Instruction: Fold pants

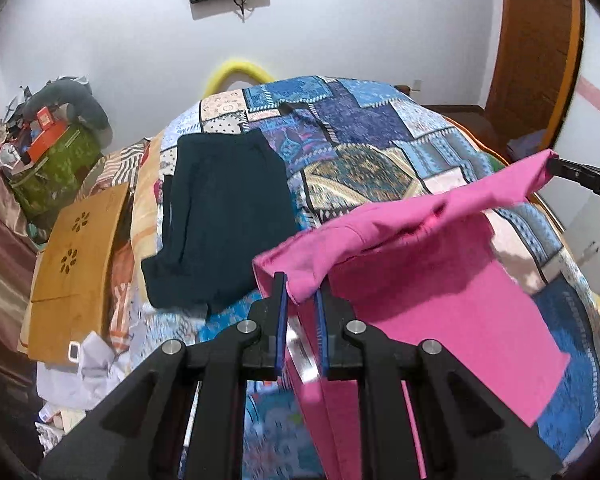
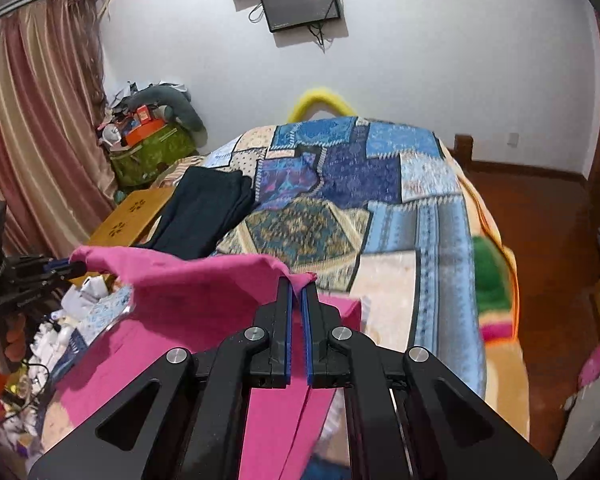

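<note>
Pink pants [image 1: 440,272] hang above the patchwork bedspread [image 1: 380,140], held up by both grippers. My left gripper [image 1: 300,284] is shut on one corner of the pink fabric. My right gripper [image 2: 299,280] is shut on the other corner; it shows in the left wrist view [image 1: 556,168] at the far right. The left gripper shows at the left edge of the right wrist view [image 2: 68,266]. The pink pants [image 2: 188,308] sag between the two grips and drape down toward me. Dark folded pants [image 1: 224,216] lie flat on the bed's left side, also in the right wrist view [image 2: 204,208].
A wooden lap tray [image 1: 76,272] lies left of the bed beside a pile of white clutter. A green box [image 1: 56,168] with boxes on top stands by the curtain [image 2: 32,140]. A wooden door [image 1: 536,52] is at the right. A screen [image 2: 300,0] hangs on the wall.
</note>
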Motion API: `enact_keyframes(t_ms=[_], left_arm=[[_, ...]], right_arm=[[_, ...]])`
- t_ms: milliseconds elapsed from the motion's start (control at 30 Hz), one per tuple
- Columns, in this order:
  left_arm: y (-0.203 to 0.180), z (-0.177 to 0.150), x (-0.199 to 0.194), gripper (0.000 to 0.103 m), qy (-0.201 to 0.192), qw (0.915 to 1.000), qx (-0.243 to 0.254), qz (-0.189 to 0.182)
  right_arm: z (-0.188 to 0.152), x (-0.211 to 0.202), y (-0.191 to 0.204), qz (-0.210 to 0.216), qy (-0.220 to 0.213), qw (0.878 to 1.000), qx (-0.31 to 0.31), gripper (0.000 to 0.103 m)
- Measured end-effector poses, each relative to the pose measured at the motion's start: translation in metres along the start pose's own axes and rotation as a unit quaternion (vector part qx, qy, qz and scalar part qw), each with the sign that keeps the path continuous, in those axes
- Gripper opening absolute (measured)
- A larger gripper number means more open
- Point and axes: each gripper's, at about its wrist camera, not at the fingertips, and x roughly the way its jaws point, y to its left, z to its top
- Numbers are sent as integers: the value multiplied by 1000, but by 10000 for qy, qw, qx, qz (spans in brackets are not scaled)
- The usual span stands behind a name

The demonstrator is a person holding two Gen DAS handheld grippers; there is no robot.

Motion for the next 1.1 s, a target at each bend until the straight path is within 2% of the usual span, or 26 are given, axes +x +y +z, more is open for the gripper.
enact_keyframes(t_ms=[300, 500, 667, 767, 833, 900, 967, 1033, 1100], left_arm=[[-14, -49, -16, 13, 156, 9997, 152, -62], [-5, -79, -7, 13, 447, 9989, -118, -2], [14, -92, -8, 13, 530, 9970, -559, -37], [12, -90, -19, 14, 366, 9983, -423, 183], [7, -87, -26, 22, 246, 9990, -276, 269], [-2, -81, -33, 46, 95, 9996, -92, 266], [-11, -74, -35, 59, 28, 9998, 55, 168], [-21, -68, -35, 62, 26, 9997, 205, 107], [-35, -63, -31, 68, 55, 9991, 420, 60]], right_arm=[[-68, -20, 11, -153, 296, 9994, 41, 4], [-114, -10, 17, -200, 785, 9967, 38, 4], [-128, -14, 21, -334, 891, 9954, -111, 4], [-127, -21, 31, -342, 807, 9955, -362, 5], [-122, -23, 38, -342, 755, 9953, -497, 12], [-117, -21, 45, -278, 710, 9954, -585, 26], [-114, -18, 53, -209, 704, 9949, -688, 46], [-112, -10, 61, -167, 752, 9935, -833, 51], [-110, 1, 69, -110, 867, 9913, -988, 51]])
